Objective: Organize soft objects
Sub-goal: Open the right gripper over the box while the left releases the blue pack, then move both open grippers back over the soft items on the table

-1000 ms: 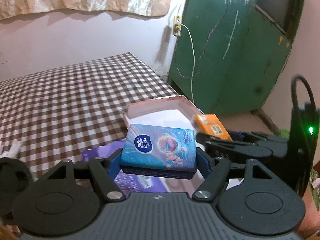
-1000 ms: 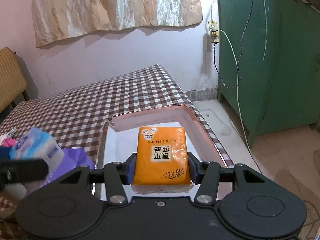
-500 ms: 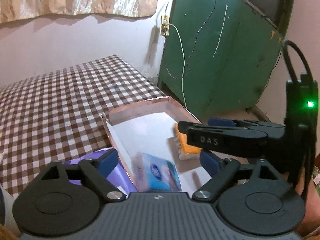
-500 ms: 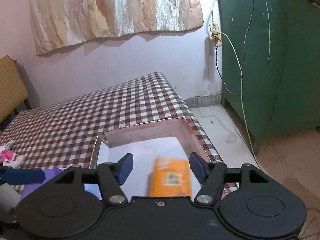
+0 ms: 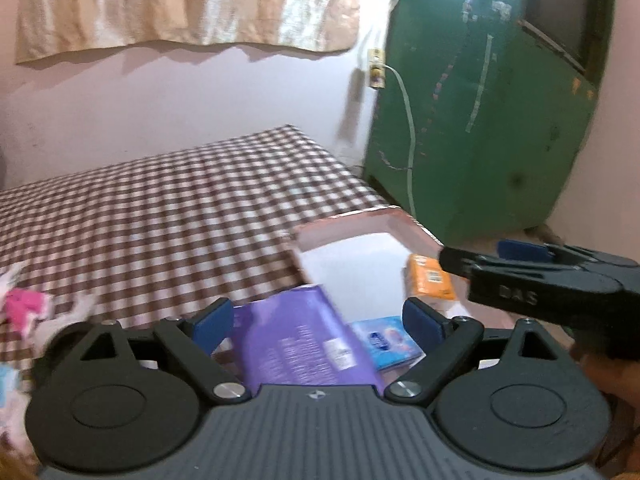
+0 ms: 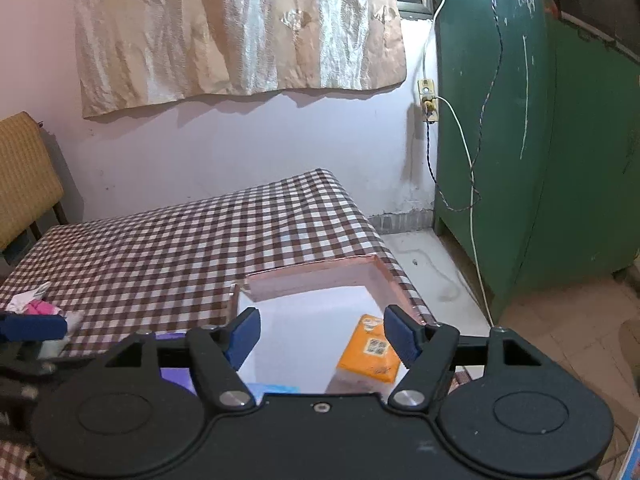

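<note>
Checked bed (image 6: 168, 248) carries it all, and at its near right corner sits the pink-walled box (image 6: 316, 276). Purple pack (image 5: 296, 344) leans on the box's left wall; it looks floppy and slick, best pinched across the short sides. Orange tissue pack (image 6: 370, 350) and blue tissue pack (image 5: 386, 340) lie inside, light and squashy. Left gripper (image 5: 316, 316) and right gripper (image 6: 320, 330) both spread, empty. Pink cloth (image 5: 24, 308) waits by the left edge.

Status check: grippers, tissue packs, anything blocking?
Left gripper open, empty. Right gripper open, empty. Orange pack and blue pack lying in box. Purple bag beside box, not blocking.
</note>
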